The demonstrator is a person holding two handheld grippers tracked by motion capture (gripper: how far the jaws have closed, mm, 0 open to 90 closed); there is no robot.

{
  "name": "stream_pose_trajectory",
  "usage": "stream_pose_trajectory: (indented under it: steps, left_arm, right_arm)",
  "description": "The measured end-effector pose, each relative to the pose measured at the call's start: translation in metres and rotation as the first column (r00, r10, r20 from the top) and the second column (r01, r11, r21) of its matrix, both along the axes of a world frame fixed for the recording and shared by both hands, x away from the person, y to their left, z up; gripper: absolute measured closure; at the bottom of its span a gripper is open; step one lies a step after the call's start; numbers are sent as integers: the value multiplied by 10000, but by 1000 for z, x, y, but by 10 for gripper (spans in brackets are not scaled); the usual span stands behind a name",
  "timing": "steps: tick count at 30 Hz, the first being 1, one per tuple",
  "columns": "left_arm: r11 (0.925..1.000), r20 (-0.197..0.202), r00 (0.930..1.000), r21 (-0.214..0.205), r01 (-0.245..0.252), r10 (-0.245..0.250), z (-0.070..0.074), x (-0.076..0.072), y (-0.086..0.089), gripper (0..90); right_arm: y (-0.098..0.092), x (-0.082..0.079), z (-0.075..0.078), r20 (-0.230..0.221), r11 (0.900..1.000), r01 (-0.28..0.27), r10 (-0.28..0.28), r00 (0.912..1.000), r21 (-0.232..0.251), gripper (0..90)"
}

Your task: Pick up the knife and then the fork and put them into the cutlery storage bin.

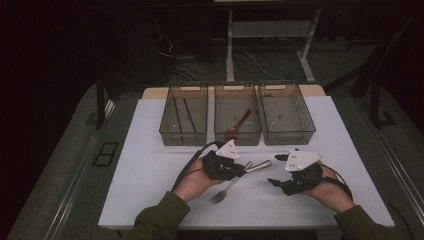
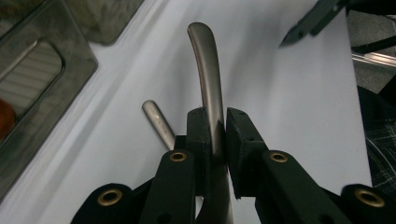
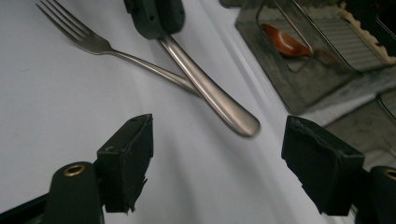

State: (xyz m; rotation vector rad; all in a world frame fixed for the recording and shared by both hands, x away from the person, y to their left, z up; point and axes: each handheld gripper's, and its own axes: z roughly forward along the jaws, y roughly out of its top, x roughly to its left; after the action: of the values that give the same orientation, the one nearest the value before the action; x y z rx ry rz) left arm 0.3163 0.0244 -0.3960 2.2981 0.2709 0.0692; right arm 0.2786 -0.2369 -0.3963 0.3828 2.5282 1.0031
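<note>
My left gripper [image 1: 243,170] is shut on the handle of a metal utensil [image 2: 208,70]. The handle sticks out past the jaws toward the right, just above the white table, and its head is hidden behind the gripper. A metal fork [image 1: 226,189] lies on the table under it, tines toward the person, its handle [image 2: 159,123] crossing beneath the held one. To the right, my right gripper [image 1: 276,169] is open with nothing between its fingers. In the right gripper view, that gripper [image 3: 219,158] faces the held handle's end [image 3: 233,119] from a short way off, and the fork [image 3: 93,42] lies beyond.
Three clear bins stand in a row at the table's far side. The left bin [image 1: 182,135] holds chopsticks, the middle bin [image 1: 220,136] a wooden spoon [image 1: 239,125], and the right bin [image 1: 287,137] looks bare. The white table top [image 1: 150,165] extends to both sides.
</note>
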Motion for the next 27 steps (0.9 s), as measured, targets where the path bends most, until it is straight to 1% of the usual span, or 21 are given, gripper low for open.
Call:
stream_pose_trajectory:
  steps: [2,4,6,7,8,10,11,12,13,14,15,16,17,18,19,21,22,23,25,26,27]
  left_arm:
    - [9997,39,9997,22,236,-237,1,0,-2,792]
    - [9993,-1,9993,-39,373,-373,1,-2,-3,792]
    - [9984,11,9984,60,569,-569,1,-3,-5,792]
    - [9984,2,9984,18,560,-560,0,-5,-7,792]
    - [9977,9,9977,56,676,-676,1,-5,-7,792]
    - [9974,-38,9974,1,715,-715,1,-6,-9,792]
    - [9966,-22,9966,18,827,-827,2,-7,-9,792]
    - [9961,-32,9961,-34,883,-883,2,-7,-10,792]
    - [9954,4,9954,-59,961,-961,3,-8,-11,792]
    - [9946,21,9946,-50,1038,-1038,4,-9,-11,792]
    - [9940,41,9941,-84,1088,-1088,4,-9,-12,791]
    - [9933,39,9934,-79,1149,-1149,4,-10,-12,792]
    - [9923,60,9923,-49,1234,-1233,4,-10,-12,791]
    - [9923,33,9923,-120,1235,-1235,4,-10,-13,792]
    - [9927,-110,9928,-212,1191,-1193,4,-12,-13,792]
    - [9909,-3,9910,-117,1339,-1339,5,-12,-13,792]
    - [9892,101,9892,-87,1463,-1462,5,-12,-14,792]
    - [9895,64,9897,-191,1431,-1430,5,-12,-14,792]
    - [9868,68,9869,-127,1613,-1613,6,-13,-15,791]
    - [9858,54,9859,-148,1671,-1671,6,-13,-16,792]
    - [9854,98,9855,-147,1697,-1696,7,-14,-16,792]
  right_arm:
    - [7,2,1,-33,9993,-330,329,9995,-180,244]
    - [14,4,2,-318,9977,-616,607,9977,-294,260]
    - [19,6,4,-546,9956,-886,869,9947,-310,272]
    - [23,10,6,-685,9928,-1151,1127,9913,-317,290]
    - [26,12,7,-947,9913,-1269,1232,9879,-338,308]
    - [31,16,8,-1265,9867,-1561,1493,9807,-462,335]
    - [34,18,7,-1493,9816,-1815,1711,9739,-590,360]
    - [37,21,7,-1597,9765,-2016,1875,9692,-766,384]
    - [39,24,7,-1680,9676,-2347,2171,9616,-927,405]
    - [41,27,7,-1931,9632,-2534,2327,9532,-898,431]
    - [43,29,8,-2018,9590,-2660,2425,9489,-981,464]
    - [45,29,8,-2253,9585,-2686,2419,9438,-961,492]
    - [47,30,9,-2393,9539,-2841,2546,9370,-972,522]
    - [49,30,9,-2516,9494,-2968,2639,9312,-1026,548]
    - [51,31,10,-2618,9449,-3071,2698,9266,-1132,561]
    - [56,32,11,-2731,9228,-3535,3042,9126,-1533,599]
    - [58,32,11,-2890,9194,-3606,3064,9070,-1569,612]
    - [60,32,11,-2954,9154,-3687,3118,9031,-1612,631]
    - [63,34,11,-3234,9030,-3949,3276,8877,-1693,667]
    - [64,37,10,-3166,8871,-4188,3475,8826,-1940,671]
    - [66,37,10,-3328,8827,-4259,3481,8764,-1983,681]
